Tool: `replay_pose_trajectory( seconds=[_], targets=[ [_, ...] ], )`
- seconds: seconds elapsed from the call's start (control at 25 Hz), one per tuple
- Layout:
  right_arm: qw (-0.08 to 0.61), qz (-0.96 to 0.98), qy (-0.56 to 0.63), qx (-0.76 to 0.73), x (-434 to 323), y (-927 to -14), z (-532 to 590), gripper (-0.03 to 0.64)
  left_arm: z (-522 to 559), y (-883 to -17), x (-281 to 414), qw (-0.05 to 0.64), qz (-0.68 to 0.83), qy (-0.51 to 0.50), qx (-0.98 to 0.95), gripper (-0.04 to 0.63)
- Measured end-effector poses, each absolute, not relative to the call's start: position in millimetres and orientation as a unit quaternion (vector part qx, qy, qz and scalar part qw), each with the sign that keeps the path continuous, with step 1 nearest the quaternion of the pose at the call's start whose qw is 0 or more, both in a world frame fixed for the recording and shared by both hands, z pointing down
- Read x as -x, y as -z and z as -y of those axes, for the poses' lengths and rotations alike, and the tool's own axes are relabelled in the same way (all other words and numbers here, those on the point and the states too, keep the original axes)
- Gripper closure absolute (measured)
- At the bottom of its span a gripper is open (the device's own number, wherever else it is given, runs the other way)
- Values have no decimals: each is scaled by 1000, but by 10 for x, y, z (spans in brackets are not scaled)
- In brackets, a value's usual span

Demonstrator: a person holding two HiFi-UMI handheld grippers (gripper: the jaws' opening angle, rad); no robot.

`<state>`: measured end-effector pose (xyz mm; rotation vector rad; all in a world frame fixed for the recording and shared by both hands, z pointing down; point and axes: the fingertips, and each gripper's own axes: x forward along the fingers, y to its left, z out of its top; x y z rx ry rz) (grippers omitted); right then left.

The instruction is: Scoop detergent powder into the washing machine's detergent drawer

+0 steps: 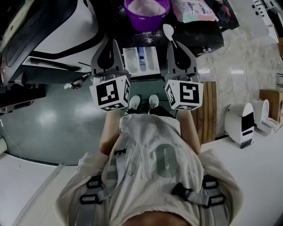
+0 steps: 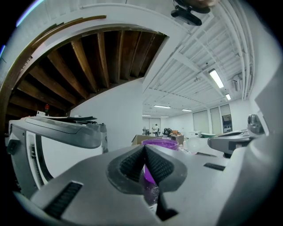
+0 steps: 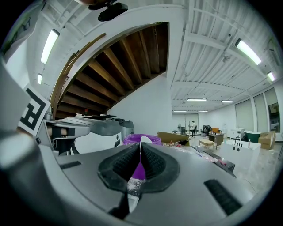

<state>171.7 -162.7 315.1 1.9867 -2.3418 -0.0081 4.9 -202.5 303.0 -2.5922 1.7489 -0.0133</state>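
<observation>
In the head view, the left claw [image 1: 110, 44] and the right claw [image 1: 179, 46] are held side by side above the open detergent drawer [image 1: 132, 62] of the washing machine [image 1: 57, 31]. The purple bowl [image 1: 146, 22] of powder stands just behind the drawer on the dark desk [image 1: 199, 35], with a pink bag [image 1: 192, 9] beside it. The white spoon [image 1: 168, 31] points toward the bowl rim, not into it.

In the left gripper view, the jaws are pressed together and hold nothing; the bowl shows behind them.

In the right gripper view, the jaws are closed on the spoon handle, and the spoon tip rises in front of the bowl.

We judge the task is at its beginning: the spoon is taken, but we see no scoop of powder on it. We cannot tell if powder is in the drawer.

The print on the bag is too small to read.
</observation>
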Motion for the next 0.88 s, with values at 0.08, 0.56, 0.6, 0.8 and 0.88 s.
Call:
replay_pose_trajectory(
  seconds=[0.08, 0.56, 0.6, 0.8, 0.88],
  targets=[
    [32, 761, 8, -648, -1779, -3104, 1726, 606, 2134, -2980, -113, 13, -558, 1, 830, 575],
    [25, 762, 31, -646, -1987, -2546, 2257, 606, 2616, -2422, -314, 38, -553, -6, 833, 575],
    [26, 763, 32, -645, -1996, -2512, 2290, 606, 2645, -2395, -316, 38, -553, -4, 832, 575],
    [34, 763, 20, -645, -2072, -2433, 2450, 606, 2812, -2316, -337, 29, -559, 6, 828, 575],
    [41, 768, 17, -639, -2066, -2435, 2486, 606, 2845, -2311, -330, 27, -562, 7, 826, 575]
  ],
)
